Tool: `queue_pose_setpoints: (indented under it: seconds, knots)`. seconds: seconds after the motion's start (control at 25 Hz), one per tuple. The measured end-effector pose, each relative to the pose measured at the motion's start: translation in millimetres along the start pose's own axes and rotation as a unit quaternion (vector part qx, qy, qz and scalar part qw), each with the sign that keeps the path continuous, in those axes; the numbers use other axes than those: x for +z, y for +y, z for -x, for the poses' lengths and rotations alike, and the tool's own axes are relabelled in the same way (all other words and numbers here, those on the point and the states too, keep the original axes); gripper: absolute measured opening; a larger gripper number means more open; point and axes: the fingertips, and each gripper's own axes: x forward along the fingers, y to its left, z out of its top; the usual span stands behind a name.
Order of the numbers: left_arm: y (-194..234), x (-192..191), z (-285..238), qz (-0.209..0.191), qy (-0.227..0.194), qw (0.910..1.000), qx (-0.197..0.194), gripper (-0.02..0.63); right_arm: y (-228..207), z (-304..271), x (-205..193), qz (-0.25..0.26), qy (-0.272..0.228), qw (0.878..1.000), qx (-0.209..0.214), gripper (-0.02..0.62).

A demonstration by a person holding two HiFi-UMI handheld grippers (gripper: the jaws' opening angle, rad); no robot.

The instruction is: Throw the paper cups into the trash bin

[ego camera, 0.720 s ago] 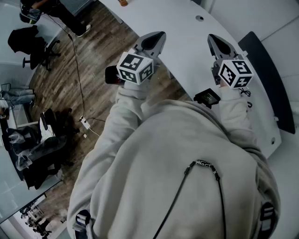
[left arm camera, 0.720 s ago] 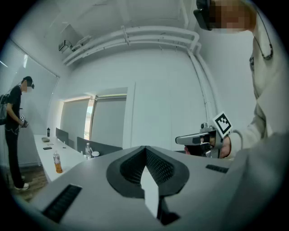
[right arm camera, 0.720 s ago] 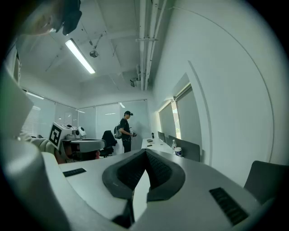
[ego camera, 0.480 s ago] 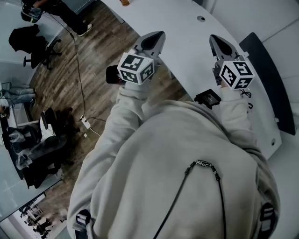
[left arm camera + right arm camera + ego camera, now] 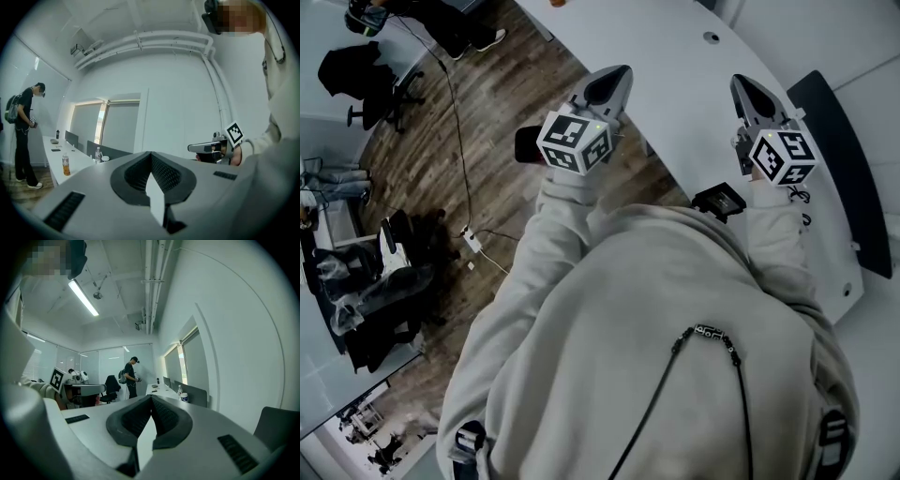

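Note:
My left gripper (image 5: 605, 86) and right gripper (image 5: 748, 94) are both held level over the near end of a long white table (image 5: 675, 84). Both are shut, with nothing between the jaws. In the left gripper view the jaw tips (image 5: 151, 154) meet, and the right gripper (image 5: 193, 148) shows beside them. In the right gripper view the tips (image 5: 151, 397) also meet. A white paper cup (image 5: 183, 397) stands far down the table by a water bottle (image 5: 180, 390); the cup (image 5: 105, 159) is also small in the left gripper view. No trash bin is in view.
An orange drink bottle (image 5: 65, 163) stands on the far table. A person in black with a backpack (image 5: 130, 376) stands beside that table. Office chairs (image 5: 366, 75) and cables (image 5: 459, 141) lie on the wooden floor at left. A dark chair back (image 5: 844, 159) sits at right.
Both grippers stay shut and level. The whole head view has shifted a little, with the right gripper drifting slightly right in the picture.

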Motion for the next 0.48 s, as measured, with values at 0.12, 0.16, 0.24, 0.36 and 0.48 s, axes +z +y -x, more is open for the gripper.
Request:
queue_pose_setpoints:
  seconds: [0.12, 0.16, 0.24, 0.36, 0.48]
  knots:
    - [0.4, -0.3, -0.6, -0.006, 0.005, 1.0, 0.0, 0.0, -3.2, -3.8, -3.3, 0.0, 0.01, 1.0, 0.002, 0.018]
    - [-0.2, -0.8, 1.4, -0.008, 0.007, 0.9999, -0.001, 0.0, -2.7, -3.5, -4.7, 0.001, 0.014, 1.0, 0.003, 0.018]
    - [-1.3, -2.4, 12.2, -0.009, 0.01, 0.9999, -0.002, 0.0, 4.2, 0.1, -8.2, 0.004, 0.021, 1.0, 0.001, 0.018]
    - [3.4, -7.2, 30.3, -0.002, 0.014, 0.9999, -0.005, 0.001, 18.5, 1.5, -14.6, -0.001, 0.03, 1.0, -0.006, 0.018]
    - [15.7, -18.7, 31.5, 0.001, 0.019, 0.9998, -0.008, 0.002, 18.8, -6.5, -25.7, 0.0, 0.037, 0.999, -0.013, 0.018]
